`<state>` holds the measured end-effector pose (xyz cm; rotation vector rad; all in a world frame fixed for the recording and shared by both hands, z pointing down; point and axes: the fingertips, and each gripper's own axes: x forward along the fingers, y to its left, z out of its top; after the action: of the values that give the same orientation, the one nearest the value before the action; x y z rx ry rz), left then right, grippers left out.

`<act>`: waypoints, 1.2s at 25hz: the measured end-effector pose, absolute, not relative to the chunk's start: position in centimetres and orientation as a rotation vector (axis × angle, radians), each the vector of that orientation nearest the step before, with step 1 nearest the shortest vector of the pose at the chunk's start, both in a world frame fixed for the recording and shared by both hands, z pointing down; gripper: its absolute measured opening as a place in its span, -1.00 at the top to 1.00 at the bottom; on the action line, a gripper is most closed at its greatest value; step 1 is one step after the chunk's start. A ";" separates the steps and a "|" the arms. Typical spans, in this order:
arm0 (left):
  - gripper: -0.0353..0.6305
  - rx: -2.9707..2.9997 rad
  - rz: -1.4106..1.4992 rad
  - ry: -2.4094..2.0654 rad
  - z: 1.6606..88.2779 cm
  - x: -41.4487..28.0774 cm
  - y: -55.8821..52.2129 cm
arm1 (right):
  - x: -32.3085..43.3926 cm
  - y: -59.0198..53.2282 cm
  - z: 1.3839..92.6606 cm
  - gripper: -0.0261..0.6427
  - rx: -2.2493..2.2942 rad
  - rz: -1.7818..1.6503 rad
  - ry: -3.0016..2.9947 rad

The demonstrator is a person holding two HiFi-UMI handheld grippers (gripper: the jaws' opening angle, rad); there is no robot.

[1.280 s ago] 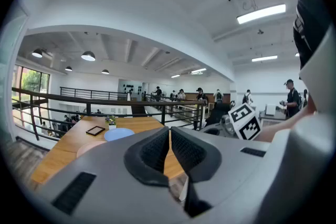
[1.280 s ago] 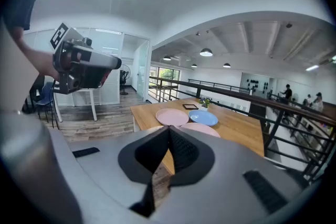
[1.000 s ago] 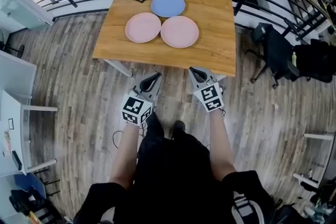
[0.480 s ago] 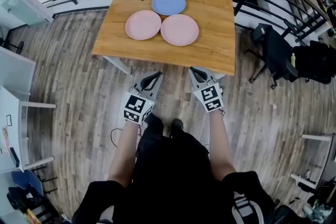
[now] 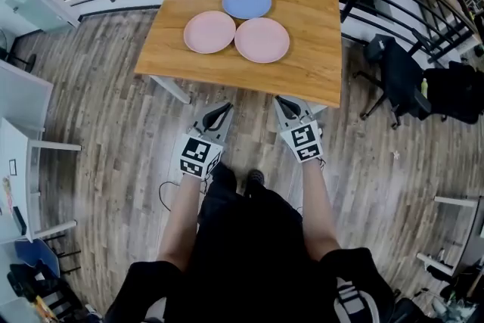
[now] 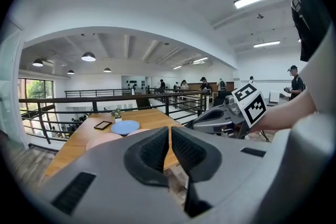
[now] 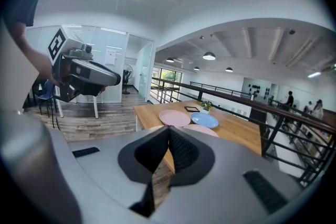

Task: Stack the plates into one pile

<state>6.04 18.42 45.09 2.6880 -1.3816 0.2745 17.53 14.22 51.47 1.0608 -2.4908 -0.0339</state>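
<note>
Currently the left gripper (image 5: 221, 112) and right gripper (image 5: 285, 103) hang pressed together, empty, short of the table (image 5: 318, 49)'s near edge; arriving unopened, they could shove the right pink plate (image 5: 262, 40) against the far-edge blue plate (image 5: 246, 1).

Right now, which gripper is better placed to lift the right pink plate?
Probably the right gripper: it is nearer the right pink plate; the left gripper faces the left pink plate. Both are shut.

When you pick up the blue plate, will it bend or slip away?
The blue plate looks flat and rigid, so it probably won't bend. Its surface looks smooth, so it may slide on the wooden table if nudged. It lies flat, so rolling seems unlikely.
</note>
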 end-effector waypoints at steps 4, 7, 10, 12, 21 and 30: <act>0.79 2.685 0.285 -1.397 45.1 5.8 18.9 | 17.4 14.6 51.3 0.87 1.057 -0.041 -2.503; 0.79 2.690 0.299 -1.401 44.9 5.8 18.9 | 17.3 14.5 51.1 0.85 1.061 -0.043 -2.512; 0.79 2.695 0.307 -1.397 44.9 5.7 19.0 | 16.9 14.6 51.0 0.81 1.052 -0.044 -2.515; 0.79 2.710 0.306 -1.377 44.8 5.9 19.1 | 16.8 14.7 51.0 0.78 1.052 -0.044 -2.514; 0.79 2.725 0.297 -1.373 44.7 6.3 18.9 | 17.1 14.5 51.1 0.51 1.068 -0.043 -2.507; 0.46 2.701 0.301 -1.393 44.9 5.8 18.8 | 17.8 14.1 50.5 0.11 1.139 -0.042 -2.505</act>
<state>5.85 18.76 44.95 2.7006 -1.3925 0.3013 17.82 14.06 50.54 1.1385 -2.5049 -0.0422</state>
